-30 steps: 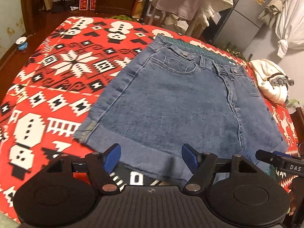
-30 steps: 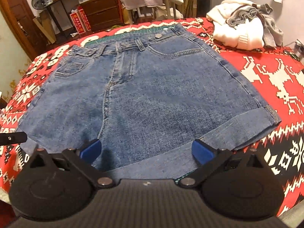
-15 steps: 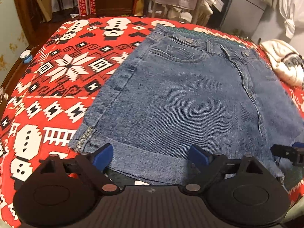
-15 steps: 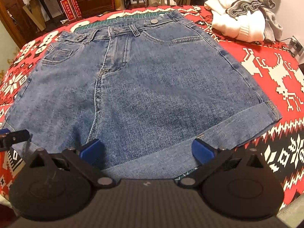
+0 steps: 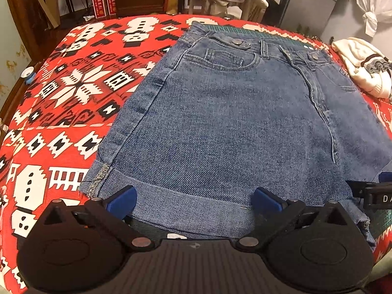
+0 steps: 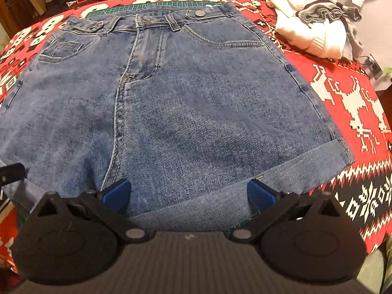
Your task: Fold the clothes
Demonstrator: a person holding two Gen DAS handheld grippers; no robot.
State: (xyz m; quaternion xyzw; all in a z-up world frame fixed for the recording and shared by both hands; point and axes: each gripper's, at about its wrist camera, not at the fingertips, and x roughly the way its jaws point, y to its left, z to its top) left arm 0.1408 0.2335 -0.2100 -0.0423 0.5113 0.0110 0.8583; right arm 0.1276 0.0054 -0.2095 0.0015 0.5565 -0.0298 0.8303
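The shorts (image 5: 235,122) lie spread flat, front up, on the red cloth (image 5: 73,93), waistband at the far end and the 2 rolled cuffs at the near end, right under both grippers. The left gripper (image 5: 194,199) has its jaws wide apart and holds nothing; the left cuff (image 5: 186,205) runs between its 2 blue pads (image 5: 122,199), though whether the pads touch the denim I cannot tell. The right gripper (image 6: 187,194) is likewise spread wide and empty, poised over the right cuff (image 6: 281,178), with the crotch seam just ahead of its left pad. Each gripper's tip shows at the edge of the other's view, so the 2 sit side by side along the hem. A white sweater (image 6: 311,29) lies bunched ahead and to the right, well apart from the shorts. No fold shows in the shorts; they lie at full spread. With both grippers at the hem, the step in hand looks like taking hold of the cuffs. That would call for each gripper to close on its cuff through both layers, then lift and carry the hem evenly so the denim does not skew.
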